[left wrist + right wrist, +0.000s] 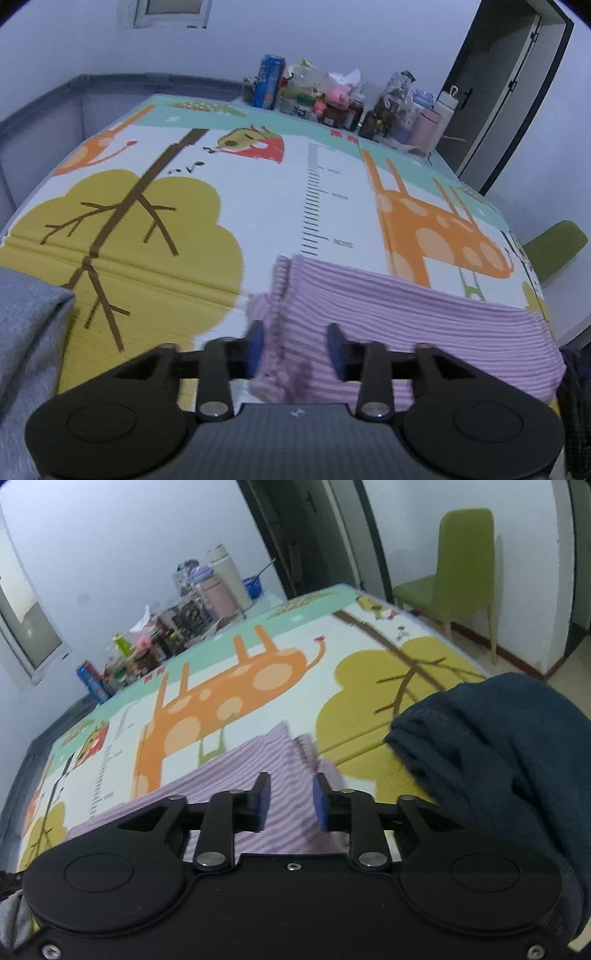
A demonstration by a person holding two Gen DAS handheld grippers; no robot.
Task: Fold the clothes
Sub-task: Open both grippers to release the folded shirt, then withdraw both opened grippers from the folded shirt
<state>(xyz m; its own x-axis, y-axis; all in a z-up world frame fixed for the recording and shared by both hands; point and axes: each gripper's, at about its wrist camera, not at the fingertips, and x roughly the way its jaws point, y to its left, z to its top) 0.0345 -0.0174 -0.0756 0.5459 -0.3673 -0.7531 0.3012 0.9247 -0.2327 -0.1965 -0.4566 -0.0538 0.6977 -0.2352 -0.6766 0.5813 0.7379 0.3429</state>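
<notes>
Both grippers, left gripper (295, 345) and right gripper (290, 801), gape open above the purple-striped cotton garment (406, 317), gripping nothing; pinch matching corners squarely before folding.

L wrist cam sits low, right behind the left gripper (295, 345), looking fwd across the cartoon mat (258, 206) toward the far wall and door (506, 85). R wrist cam sits equally low behind the right gripper (290, 801), tilted, facing the green chair (458, 576). Both are close over the striped purple garment (424, 317) (236, 775). Shared: mat, garment, clutter of bottles (332, 99) (177, 627).
</notes>
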